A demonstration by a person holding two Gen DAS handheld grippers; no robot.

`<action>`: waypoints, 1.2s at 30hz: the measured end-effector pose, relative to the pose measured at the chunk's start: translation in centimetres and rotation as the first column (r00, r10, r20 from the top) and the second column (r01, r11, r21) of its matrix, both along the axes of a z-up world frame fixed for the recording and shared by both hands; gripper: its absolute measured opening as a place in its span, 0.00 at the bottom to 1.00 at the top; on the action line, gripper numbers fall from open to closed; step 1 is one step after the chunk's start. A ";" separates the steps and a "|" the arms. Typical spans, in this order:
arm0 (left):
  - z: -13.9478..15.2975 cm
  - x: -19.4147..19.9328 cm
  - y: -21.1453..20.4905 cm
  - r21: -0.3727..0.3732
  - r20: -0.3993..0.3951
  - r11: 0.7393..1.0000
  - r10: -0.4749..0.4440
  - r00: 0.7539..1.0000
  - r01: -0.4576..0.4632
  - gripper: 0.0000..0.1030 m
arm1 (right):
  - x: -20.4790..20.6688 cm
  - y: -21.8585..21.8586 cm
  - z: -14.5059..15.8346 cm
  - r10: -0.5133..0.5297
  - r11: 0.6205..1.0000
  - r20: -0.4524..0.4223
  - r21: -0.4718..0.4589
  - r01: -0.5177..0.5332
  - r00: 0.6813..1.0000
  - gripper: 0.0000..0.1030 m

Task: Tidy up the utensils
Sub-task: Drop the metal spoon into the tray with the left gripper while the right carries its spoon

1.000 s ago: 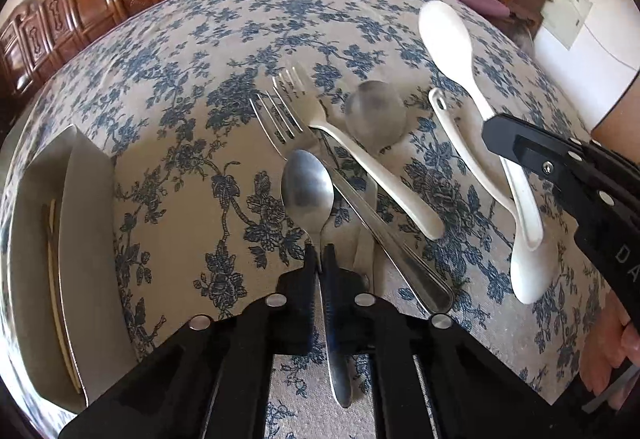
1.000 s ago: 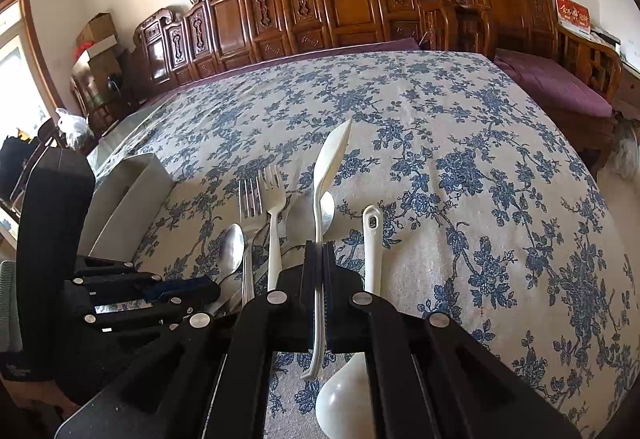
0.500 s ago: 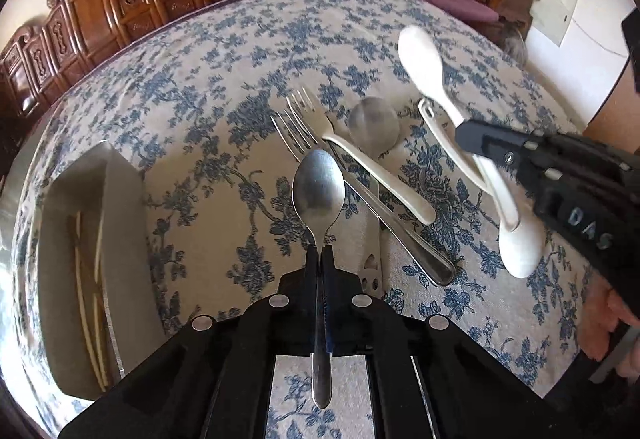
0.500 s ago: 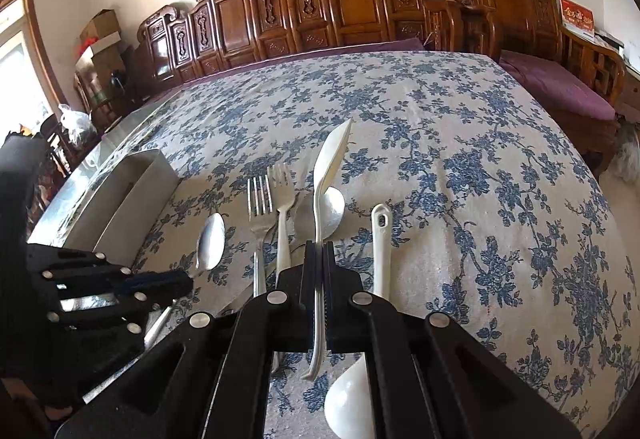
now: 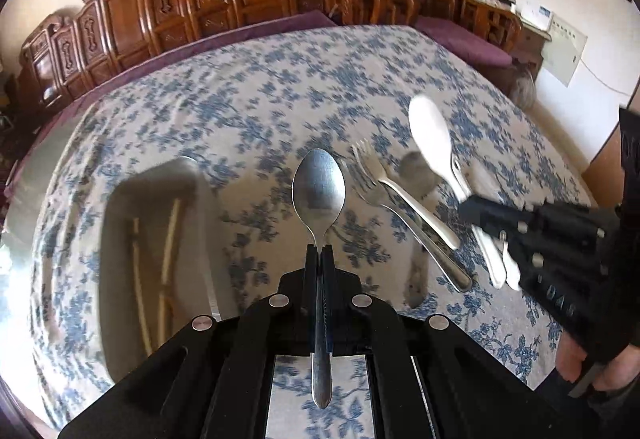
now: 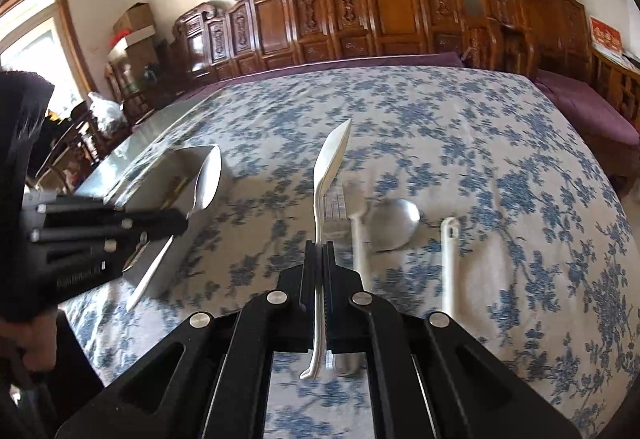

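Tray [image 5: 120, 199] lies at ten o'clock of the left gripper [image 5: 319, 251], long axis running away from it, chopsticks [image 5: 168, 239] inside. That gripper, nearer the tray, is clamped on a steel spoon [image 5: 319, 187], bowl pointing forward. The right gripper [image 6: 319, 247], farther off, is closed on a white spoon [image 6: 330, 163] above the forks [image 5: 384, 191].

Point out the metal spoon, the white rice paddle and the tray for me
metal spoon [image 5: 319, 187], left wrist view, on its bowl.
white rice paddle [image 6: 333, 155], right wrist view, on its blade.
tray [image 5: 202, 227], left wrist view, on its right wall.
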State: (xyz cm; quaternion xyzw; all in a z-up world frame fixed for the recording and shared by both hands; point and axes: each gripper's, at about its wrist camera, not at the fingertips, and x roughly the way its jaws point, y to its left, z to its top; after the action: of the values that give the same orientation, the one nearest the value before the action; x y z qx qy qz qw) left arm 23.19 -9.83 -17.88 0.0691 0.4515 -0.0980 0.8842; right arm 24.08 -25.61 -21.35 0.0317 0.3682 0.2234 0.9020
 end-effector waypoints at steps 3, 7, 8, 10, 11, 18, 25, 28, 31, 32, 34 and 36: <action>0.9 0.0 1.4 -0.005 0.018 1.000 0.019 1.000 -0.019 0.02 | -0.5 1.2 0.3 0.030 1.000 0.002 0.000 -0.030 1.000 0.04; 1.6 0.0 3.2 -0.012 0.027 0.999 0.049 0.998 -0.049 0.02 | -1.6 2.7 1.2 0.056 0.998 0.010 0.008 -0.056 0.998 0.04; 1.8 0.0 3.8 -0.015 0.031 0.998 0.056 0.998 -0.056 0.02 | -1.9 3.0 1.4 0.061 0.998 0.013 0.009 -0.061 0.998 0.04; 2.2 -0.1 4.7 -0.018 0.040 0.998 0.066 0.997 -0.065 0.02 | -2.7 3.7 1.9 0.071 0.997 0.021 0.012 -0.071 0.997 0.04; 2.3 -0.2 5.2 -0.020 0.043 0.997 0.071 0.996 -0.071 0.02 | -3.1 4.1 2.2 0.076 0.997 0.023 0.015 -0.077 0.997 0.04; 1.6 0.9 9.2 -0.028 0.044 0.992 0.127 0.991 -0.126 0.02 | -4.9 6.5 2.1 0.111 0.994 0.024 0.008 -0.111 0.994 0.04; -2.2 2.7 12.8 -0.052 -0.021 0.979 0.195 0.981 -0.196 0.02 | -4.4 7.5 0.4 0.119 0.993 -0.007 -0.016 -0.119 0.993 0.04; -3.6 2.9 13.3 -0.047 -0.035 0.979 0.198 0.979 -0.200 0.02 | -4.0 8.0 -0.3 0.123 0.992 -0.020 -0.023 -0.123 0.992 0.04; -4.6 2.9 13.7 -0.048 -0.042 0.977 0.204 0.978 -0.205 0.02 | -3.8 8.3 -0.6 0.128 0.991 -0.025 -0.028 -0.128 0.992 0.04; -4.7 3.0 13.8 -0.055 -0.045 0.977 0.203 0.978 -0.205 0.02 | -3.8 8.3 -0.7 0.126 0.992 -0.026 -0.028 -0.127 0.992 0.04; -4.9 2.9 14.0 -0.075 -0.051 0.975 0.203 0.978 -0.207 0.02 | -3.6 8.3 -0.8 0.118 0.993 -0.028 -0.026 -0.119 0.993 0.04; -5.0 3.0 14.1 -0.081 -0.053 0.976 0.200 0.978 -0.204 0.02 | -3.4 8.3 -0.9 0.111 0.993 -0.032 -0.027 -0.112 0.993 0.04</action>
State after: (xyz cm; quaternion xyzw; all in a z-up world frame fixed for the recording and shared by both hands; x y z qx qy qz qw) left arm 26.18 4.30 -22.86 -0.0176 0.4709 -0.0284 0.8816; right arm 20.67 -17.32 -22.25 0.0015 0.3860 0.2675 0.8828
